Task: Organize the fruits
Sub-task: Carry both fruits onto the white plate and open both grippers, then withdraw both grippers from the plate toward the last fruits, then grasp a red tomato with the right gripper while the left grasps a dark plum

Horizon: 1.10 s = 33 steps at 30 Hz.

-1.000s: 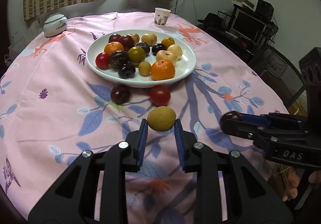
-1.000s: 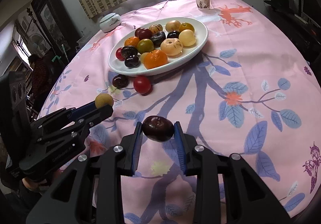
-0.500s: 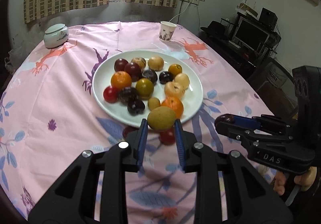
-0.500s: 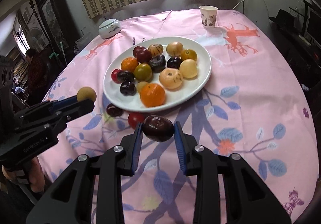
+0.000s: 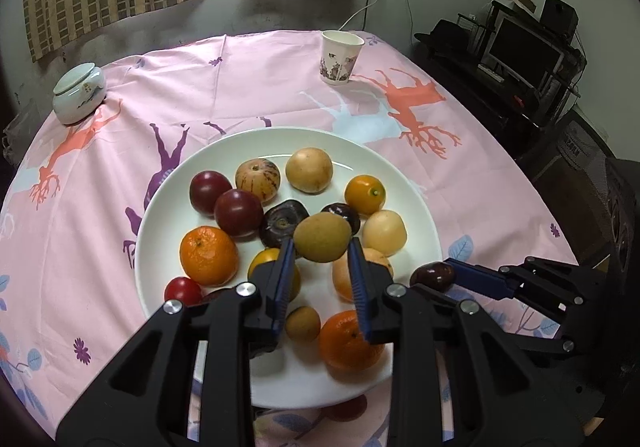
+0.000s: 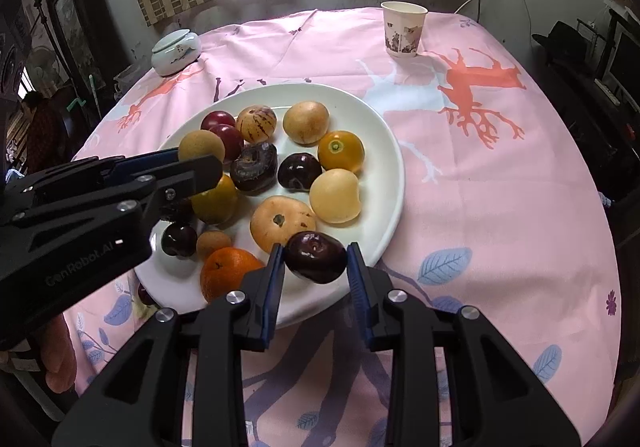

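A white plate (image 5: 400,163) (image 6: 384,127) on the pink cloth holds several fruits: oranges, dark plums, yellow and tan ones. My left gripper (image 5: 322,247) is shut on a brown-green round fruit (image 5: 322,236) and holds it above the plate's middle; it also shows in the right wrist view (image 6: 201,146). My right gripper (image 6: 316,259) is shut on a dark plum (image 6: 315,256) above the plate's near right rim; the plum also shows in the left wrist view (image 5: 433,274).
A paper cup (image 5: 341,57) (image 6: 402,29) stands at the far side of the table. A white lidded jar (image 5: 79,93) (image 6: 176,51) sits at the far left. A dark fruit (image 6: 145,295) and a red one (image 5: 346,407) lie on the cloth beside the plate.
Both grippers have moved forward over the plate with their fruits still held. The plate now fills the middle of both views.
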Motion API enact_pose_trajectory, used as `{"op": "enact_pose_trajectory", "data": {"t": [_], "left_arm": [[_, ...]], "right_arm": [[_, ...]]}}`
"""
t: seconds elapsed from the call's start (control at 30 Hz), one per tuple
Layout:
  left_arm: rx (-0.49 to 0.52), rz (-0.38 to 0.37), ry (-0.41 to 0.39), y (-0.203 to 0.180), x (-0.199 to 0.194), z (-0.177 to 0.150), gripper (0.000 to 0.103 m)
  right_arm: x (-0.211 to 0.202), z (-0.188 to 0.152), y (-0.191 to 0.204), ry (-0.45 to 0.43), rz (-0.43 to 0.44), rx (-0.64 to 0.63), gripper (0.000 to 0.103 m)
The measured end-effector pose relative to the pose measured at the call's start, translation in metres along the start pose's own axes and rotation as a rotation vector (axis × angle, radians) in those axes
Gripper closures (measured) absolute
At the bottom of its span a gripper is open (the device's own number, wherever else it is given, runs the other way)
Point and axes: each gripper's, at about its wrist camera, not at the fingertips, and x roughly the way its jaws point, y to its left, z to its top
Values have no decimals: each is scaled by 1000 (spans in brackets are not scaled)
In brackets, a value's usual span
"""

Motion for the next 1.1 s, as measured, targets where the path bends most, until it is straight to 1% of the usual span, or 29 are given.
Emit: {"op": "enact_pose_trajectory", "data": {"t": [0.03, 0.07, 0.1, 0.13, 0.2, 0.27, 0.3, 0.33, 0.4, 0.53, 0.63, 0.77, 0.83, 1.0, 1.1], "left_arm": [[4, 6, 5, -1, 2, 2, 73], [4, 4, 8, -2, 3, 4, 70], [3, -3, 11, -2, 3, 6, 52], [-1, -4, 0, -1, -1, 8, 38], [4, 13, -39, -1, -13, 8, 38], [12, 20, -65, 0, -29, 4, 37], [7, 25, -82, 1, -39, 0, 33], [5, 36, -98, 2, -48, -6, 24], [14, 69, -114, 0, -62, -23, 18], [14, 102, -126, -1, -78, -59, 18], [-12, 108, -120, 3, -86, -85, 18], [-31, 143, -105, 13, -94, -112, 18], [-65, 155, -118, 26, -103, -124, 18], [-156, 226, -142, 72, -125, -153, 18], [-197, 238, -146, 94, -132, -162, 18]], "right_arm": [[1, 2, -1, 1, 3, 0, 65], [1, 3, -1, -3, -3, 1, 47], [-1, 4, -2, -17, -18, 2, 40], [-4, 4, -1, -36, -30, -4, 40], [-11, 2, 0, -51, -42, -19, 40], [-21, -2, 1, -58, -31, -17, 39], [-27, -7, 2, -62, -26, -16, 39], [-33, -14, 4, -66, -14, -19, 39], [-41, -30, 9, -59, 26, -21, 39], [-45, -59, 25, -13, 95, -7, 39], [-49, -76, 37, 2, 113, -6, 39], [-51, -87, 51, 7, 119, 7, 39], [-49, -90, 59, 19, 107, 3, 39], [-33, -96, 82, 69, 86, -27, 39], [-17, -91, 89, 55, 63, -8, 39]]}}
